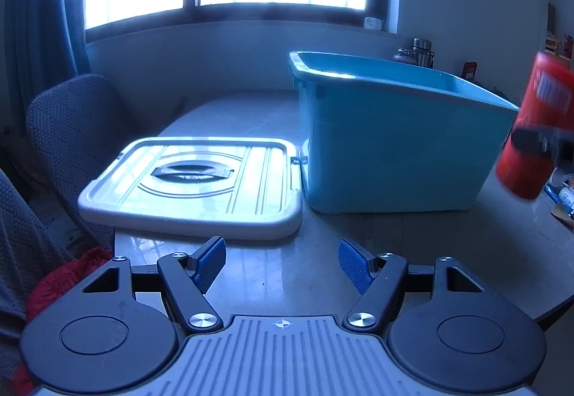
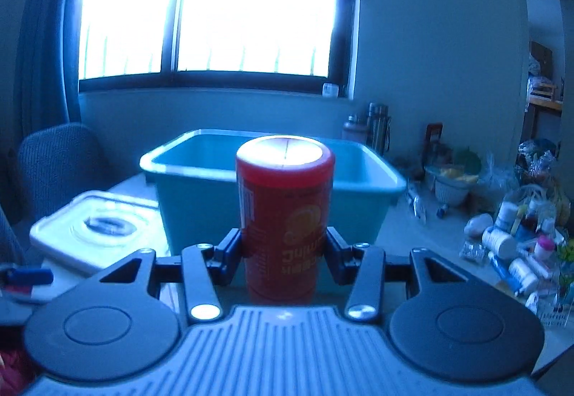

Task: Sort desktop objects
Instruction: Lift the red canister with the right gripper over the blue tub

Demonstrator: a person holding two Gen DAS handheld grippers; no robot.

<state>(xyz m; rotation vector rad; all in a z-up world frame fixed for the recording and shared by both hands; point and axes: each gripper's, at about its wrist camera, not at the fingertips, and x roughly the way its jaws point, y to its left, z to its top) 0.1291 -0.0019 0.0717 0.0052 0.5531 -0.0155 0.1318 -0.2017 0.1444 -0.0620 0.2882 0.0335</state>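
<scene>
The red snack canister (image 2: pixel 285 216) sits clamped between the fingers of your right hand-held gripper (image 2: pixel 283 245), upright, gripped on its lower half, and held off the surface. Straight ahead of that gripper, just beyond the canister, stands the open turquoise bin (image 2: pixel 272 188); its white lid (image 2: pixel 93 231) lies flat on the surface ahead and to the left, beside the bin. Your left hand-held gripper (image 1: pixel 281 261) is spread wide with nothing between its blue pads (image 1: pixel 211 261), low over the surface, with the lid directly ahead of it and the bin (image 1: pixel 394 152) ahead to its right.

The pictures look motion-blurred, so judging from that, the canister is being carried, most likely toward the bin. If so, keep it vertical and raise its base above the near rim before you cross, since the grip sits low and the tall body can tip. Lower it inside before you let go. Keep the left gripper clear of the bin's mouth. More loose bottles and packets (image 2: pixel 509 245) lie on the surface to the right.
</scene>
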